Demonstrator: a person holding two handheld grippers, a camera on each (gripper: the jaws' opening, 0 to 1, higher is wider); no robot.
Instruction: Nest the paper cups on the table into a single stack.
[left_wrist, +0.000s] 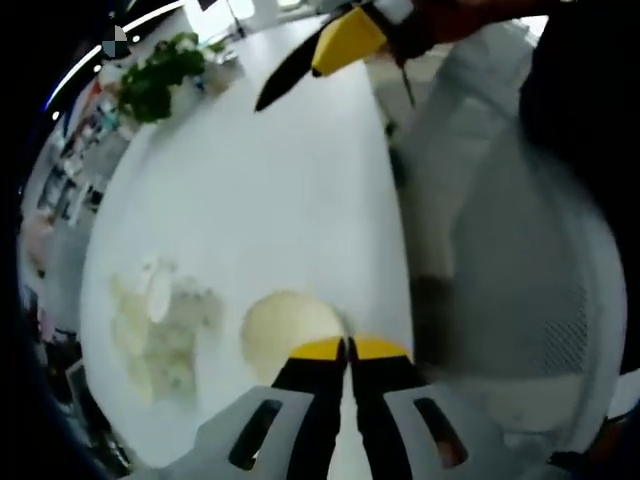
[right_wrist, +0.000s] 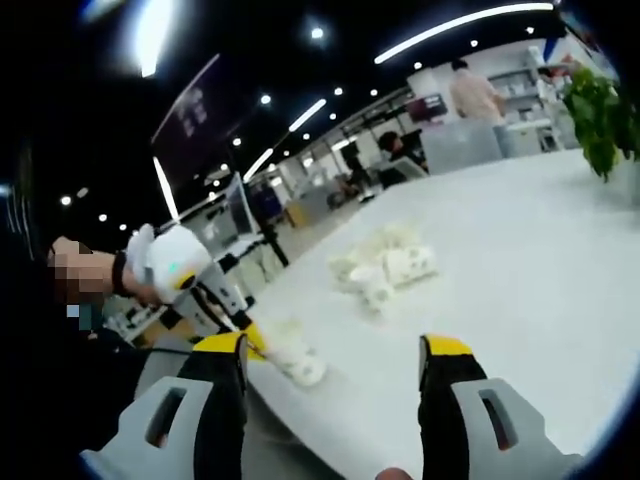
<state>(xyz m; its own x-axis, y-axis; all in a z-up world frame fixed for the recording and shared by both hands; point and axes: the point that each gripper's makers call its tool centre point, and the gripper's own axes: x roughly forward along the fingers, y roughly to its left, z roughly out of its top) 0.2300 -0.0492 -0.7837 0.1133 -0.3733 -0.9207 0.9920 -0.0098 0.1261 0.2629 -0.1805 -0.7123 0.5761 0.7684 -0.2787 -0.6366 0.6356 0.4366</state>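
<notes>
- The left tool (left_wrist: 347, 347), jaws pressed together at their yellow tips, pinches the rim of a single paper cup (left_wrist: 285, 330) that lies near the edge of the white tabletop (left_wrist: 260, 200); in the right gripper view this same cup (right_wrist: 295, 360) shows tipped on its side at the tabletop's edge, the left tool's yellow tip against it.
- The right tool (right_wrist: 335, 355) hangs above the tabletop (right_wrist: 520, 290) with jaws spread wide and nothing between them; in the left gripper view it (left_wrist: 320, 50) enters from the top, over the far part of the surface.
- The remaining cups (left_wrist: 160, 325) lie in a loose, blurred heap just beside the held cup; the right gripper view shows the heap (right_wrist: 385, 262) further in from the edge, cups on their sides and pointing different ways.
- Likely risk: the held cup sits so close to the edge that a slip of the pinch on its thin rim could send it off the tabletop.
- A hard squeeze may crease the paper rim, and a dented cup would jam rather than nest.
- Reaching into the heap with the wide-open right tool could scatter light cups, rolling some toward the edge.
- A potted plant (left_wrist: 160, 75) stands well apart, at the far end.
</notes>
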